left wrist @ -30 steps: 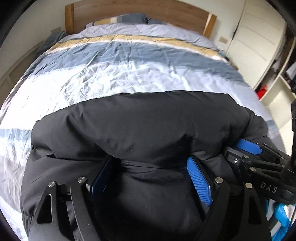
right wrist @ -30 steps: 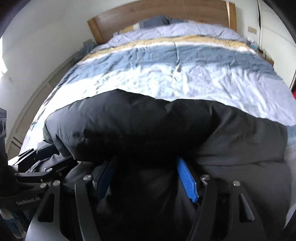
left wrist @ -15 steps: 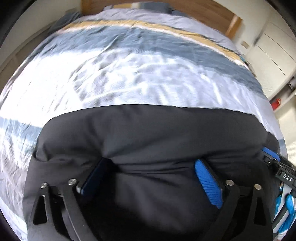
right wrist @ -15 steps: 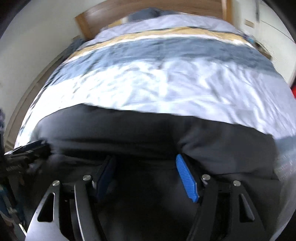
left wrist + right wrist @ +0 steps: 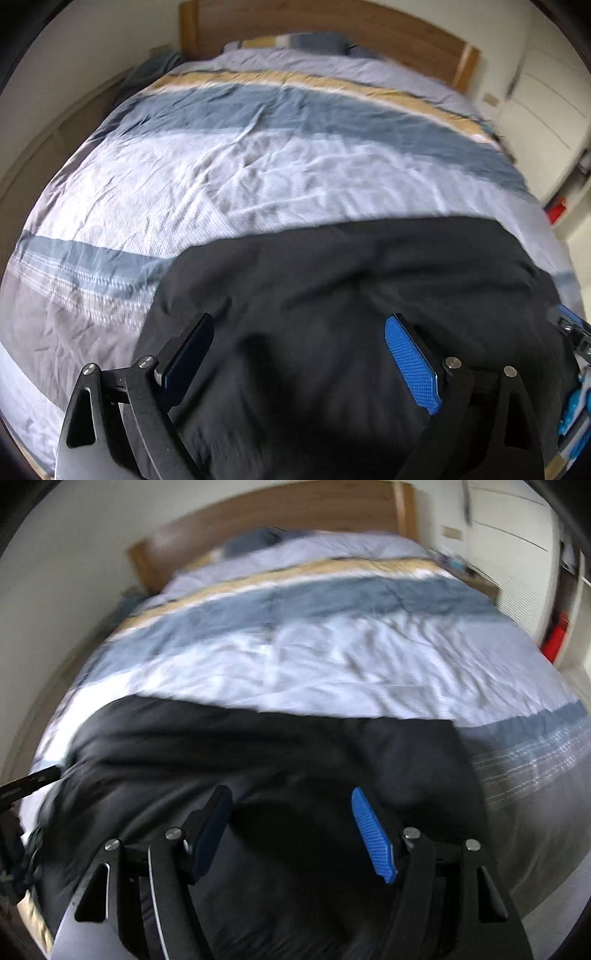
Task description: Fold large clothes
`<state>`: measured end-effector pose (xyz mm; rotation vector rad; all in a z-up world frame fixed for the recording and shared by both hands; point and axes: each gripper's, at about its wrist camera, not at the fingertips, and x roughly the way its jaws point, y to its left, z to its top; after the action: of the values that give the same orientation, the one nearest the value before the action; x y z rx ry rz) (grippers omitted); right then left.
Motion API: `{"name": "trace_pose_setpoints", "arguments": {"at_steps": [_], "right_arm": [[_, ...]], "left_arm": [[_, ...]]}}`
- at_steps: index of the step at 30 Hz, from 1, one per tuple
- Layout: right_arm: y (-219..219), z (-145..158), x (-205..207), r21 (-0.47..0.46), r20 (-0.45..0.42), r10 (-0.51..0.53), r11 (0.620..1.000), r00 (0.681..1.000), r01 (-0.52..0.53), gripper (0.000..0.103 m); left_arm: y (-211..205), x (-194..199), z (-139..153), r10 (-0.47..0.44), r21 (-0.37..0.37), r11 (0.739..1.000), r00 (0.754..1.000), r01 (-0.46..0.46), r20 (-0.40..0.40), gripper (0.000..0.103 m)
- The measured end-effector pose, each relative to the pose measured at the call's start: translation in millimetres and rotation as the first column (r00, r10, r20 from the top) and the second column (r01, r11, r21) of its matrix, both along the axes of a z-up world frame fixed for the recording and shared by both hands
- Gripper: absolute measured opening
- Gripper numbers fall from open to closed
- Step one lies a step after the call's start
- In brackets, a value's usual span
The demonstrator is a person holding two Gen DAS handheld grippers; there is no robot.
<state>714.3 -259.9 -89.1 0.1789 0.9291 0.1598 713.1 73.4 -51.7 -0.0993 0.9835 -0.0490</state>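
Both tongs stand released, nothing between their blue pads. Left gripper (image 5: pixel 299 354): jaws spread wide above the black coat (image 5: pixel 351 295), pads apart with only slack cloth lying beneath them. Right gripper (image 5: pixel 291 827): jaws likewise spread, the cloth below them loose and unpinched. From the left wrist view a sliver of the right gripper shows at the far right edge, just beside the coat's side; from the right wrist view a dark bar at the left edge appears to be the left gripper, though blur prevents certainty.

Coat: lies in a thick, puffy heap on the near end of the bed, spread across most of its width, far edge running roughly straight across the striped duvet (image 5: pixel 258 166). Surface is rumpled.

Surroundings: wooden headboard (image 5: pixel 369 22) at the far end, pillows (image 5: pixel 295 40) against it, white cupboards (image 5: pixel 546 92) to the right, a red object (image 5: pixel 554 638) low beside them. Both views are motion-blurred.
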Motion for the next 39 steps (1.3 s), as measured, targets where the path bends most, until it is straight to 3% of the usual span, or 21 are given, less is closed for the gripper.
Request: {"name": "trace_pose_setpoints", "arguments": {"at_steps": [4, 7, 10, 14, 19, 25, 32, 39], "right_arm": [[7, -15, -30, 0.024, 0.0, 0.058, 0.998, 0.998, -0.058, 0.066], [-16, -28, -40, 0.079, -0.024, 0.002, 0.997, 1.0, 0.0, 0.066], [-38, -31, -53, 0.035, -0.041, -0.052, 0.998, 0.998, 0.053, 0.066], [-44, -19, -71, -0.1, -0.036, -0.093, 0.991, 0.995, 0.089, 0.066], [-27, 12, -98, -0.1, 0.051, -0.036, 0.994, 0.998, 0.041, 0.066], [-3, 19, -120, -0.044, 0.099, 0.031, 0.999, 0.995, -0.027, 0.066], [4, -13, -121, -0.023, 0.048, 0.032, 0.999, 0.998, -0.031, 0.066], [-8, -27, -127, -0.016, 0.059, 0.016, 1.0, 0.998, -0.015, 0.066]], "left_arm": [[-2, -32, -20, -0.018, -0.029, 0.999, 0.999, 0.017, -0.027, 0.093], [6, -47, -35, 0.004, -0.012, 1.0, 1.0, -0.004, -0.025, 0.094], [14, -63, -35, 0.039, -0.005, 0.999, 0.999, -0.039, 0.005, 0.094], [7, -92, -22, 0.03, 0.064, 0.997, 0.994, -0.037, 0.101, 0.093], [-4, -119, -8, -0.005, 0.079, 0.997, 0.982, -0.01, 0.187, 0.093], [-18, -132, -7, -0.046, 0.078, 0.997, 0.972, 0.029, 0.231, 0.093], [-27, -134, -20, -0.059, 0.107, 0.994, 0.973, 0.035, 0.225, 0.093], [-29, -137, -29, -0.048, 0.112, 0.994, 0.97, 0.021, 0.237, 0.094]]}}
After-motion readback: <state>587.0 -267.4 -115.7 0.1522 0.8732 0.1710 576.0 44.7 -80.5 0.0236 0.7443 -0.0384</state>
